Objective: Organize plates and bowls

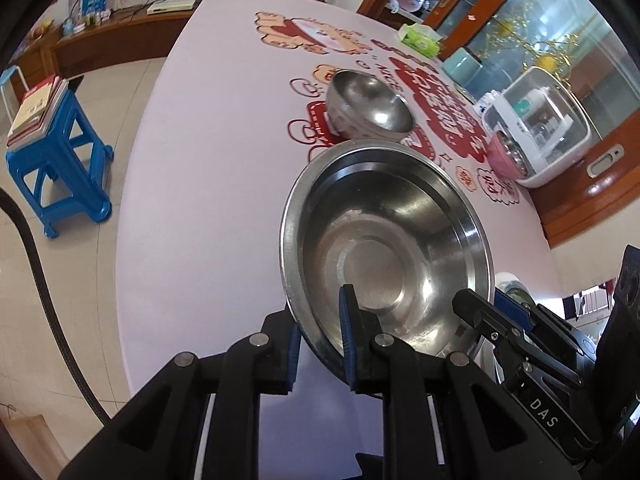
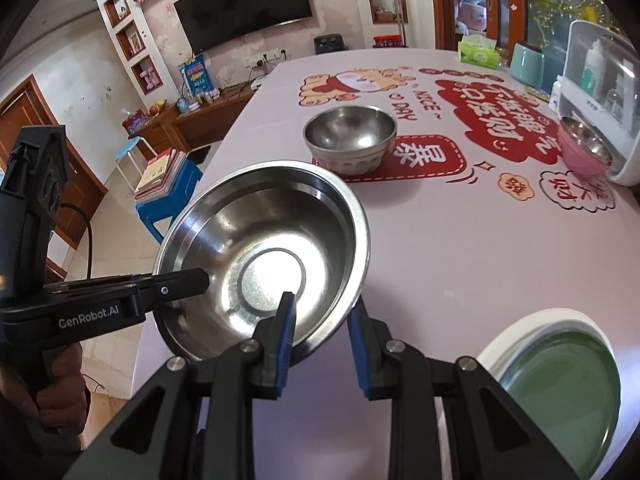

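A wide steel bowl (image 1: pixel 384 240) (image 2: pixel 264 256) is held tilted above the white table (image 1: pixel 208 200) (image 2: pixel 460 248). My left gripper (image 1: pixel 320 336) is shut on its near rim. My right gripper (image 2: pixel 322 312) also straddles its rim, one finger inside and one outside, pinching it; it shows in the left wrist view (image 1: pixel 480 312). My left gripper shows in the right wrist view (image 2: pixel 192 280) clamped on the bowl's left rim. A smaller steel bowl (image 1: pixel 368 104) (image 2: pixel 350 140) stands farther back on the red print. A pink bowl (image 1: pixel 506 156) (image 2: pixel 584 152) sits by the white cabinet.
A white-rimmed green plate (image 2: pixel 556 376) lies at the near right. A white dish cabinet (image 1: pixel 536 128) (image 2: pixel 600 92), a teal container (image 2: pixel 526 62) and a green tissue pack (image 1: pixel 420 38) (image 2: pixel 478 52) line the table's right side. A blue stool (image 1: pixel 60 160) with books stands left on the floor.
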The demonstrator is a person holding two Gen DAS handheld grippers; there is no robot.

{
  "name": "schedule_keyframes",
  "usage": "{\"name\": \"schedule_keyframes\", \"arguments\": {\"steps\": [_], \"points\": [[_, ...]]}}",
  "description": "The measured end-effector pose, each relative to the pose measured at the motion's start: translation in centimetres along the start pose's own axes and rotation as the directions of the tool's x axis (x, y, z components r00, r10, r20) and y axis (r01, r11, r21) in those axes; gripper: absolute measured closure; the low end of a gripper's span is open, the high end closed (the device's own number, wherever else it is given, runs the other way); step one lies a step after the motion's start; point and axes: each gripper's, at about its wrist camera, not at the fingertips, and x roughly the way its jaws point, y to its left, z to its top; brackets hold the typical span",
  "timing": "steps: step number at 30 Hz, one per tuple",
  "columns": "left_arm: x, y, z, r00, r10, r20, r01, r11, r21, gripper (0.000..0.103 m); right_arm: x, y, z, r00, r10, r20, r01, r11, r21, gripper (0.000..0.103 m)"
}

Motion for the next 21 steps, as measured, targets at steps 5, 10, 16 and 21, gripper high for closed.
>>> {"name": "schedule_keyframes", "arguments": {"steps": [5, 10, 16, 21], "points": [[-1.6, -1.3, -1.2, 1.000, -0.002, 0.021, 0.001, 0.999, 0.036, 0.088, -1.7, -0.1, -0.8, 0.999, -0.003, 0.036, 0.003, 1.000, -0.002, 0.077], [-3.1, -2.6, -2.6, 0.999, -0.003, 0.034, 0.001, 0.998, 0.063, 0.087, -3.4, -0.3, -2.0, 0.998, 0.001, 0.060, -0.001, 1.000, -0.003, 0.077], [-4.6, -3.9, -4.8, 0.999, 0.008, 0.043, -0.012, 0.996, 0.090, 0.086, -4.9, -0.3, -3.3, 0.998, 0.007, 0.069, -0.005, 1.000, -0.026, 0.077], [-4.9, -4.0, -6.6, 1.000, 0.012, 0.022, -0.013, 0.997, 0.079, 0.086, -5.6, -0.4, -4.8, 0.998, 0.016, 0.056, -0.014, 0.999, -0.045, 0.077]]}}
